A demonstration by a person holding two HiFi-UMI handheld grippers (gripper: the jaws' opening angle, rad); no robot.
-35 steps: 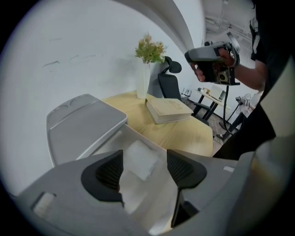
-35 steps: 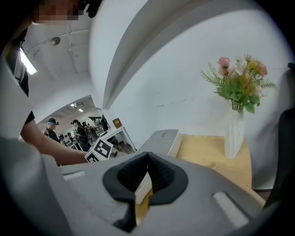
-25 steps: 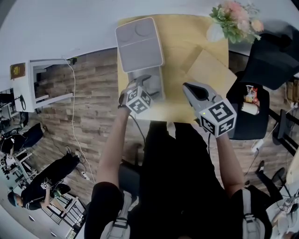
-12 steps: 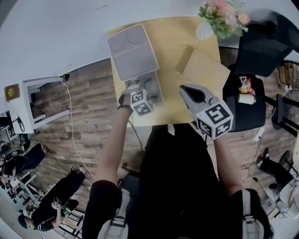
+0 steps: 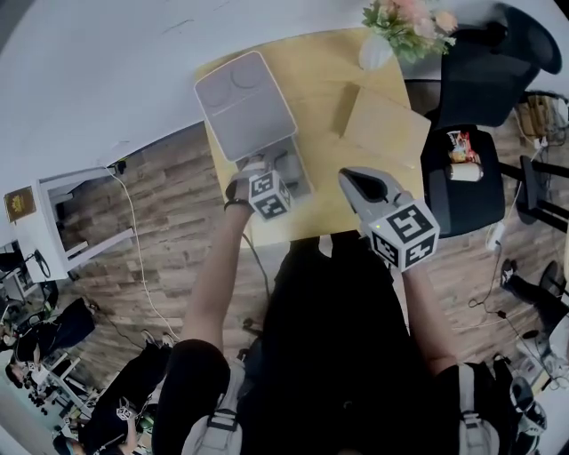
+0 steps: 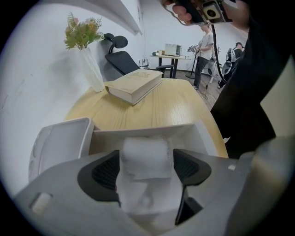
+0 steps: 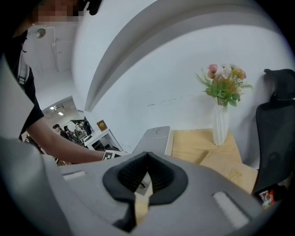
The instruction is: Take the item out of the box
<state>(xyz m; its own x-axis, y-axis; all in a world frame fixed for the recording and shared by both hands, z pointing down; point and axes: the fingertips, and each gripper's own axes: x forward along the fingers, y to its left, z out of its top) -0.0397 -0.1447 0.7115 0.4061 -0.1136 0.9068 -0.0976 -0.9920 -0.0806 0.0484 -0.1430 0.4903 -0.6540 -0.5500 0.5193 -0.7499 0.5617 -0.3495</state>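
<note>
We've got the left gripper [image 5: 264, 169] over the box [image 5: 299, 171] on the table [image 5: 324, 71]. Its jaws have just been opening, with the item [image 6: 146, 156] in the box between them. The lid [image 5: 242, 105] lies just beyond that gripper. The right gripper [image 5: 354, 182] is to its right, with the book [image 5: 384, 129] ahead of that one, the vase [image 5: 375, 51] further beyond and the chair [image 5: 484, 71] off to its right.

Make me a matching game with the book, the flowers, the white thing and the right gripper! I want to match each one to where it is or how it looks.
Things:
1. book
2. flowers
3. white item
4. right gripper

Places and states:
A. inside the open box
B. fingers together
C. standing in a white vase
D. lying flat on the table

Pairs: 1-D, 2-C, 3-A, 4-B
</note>
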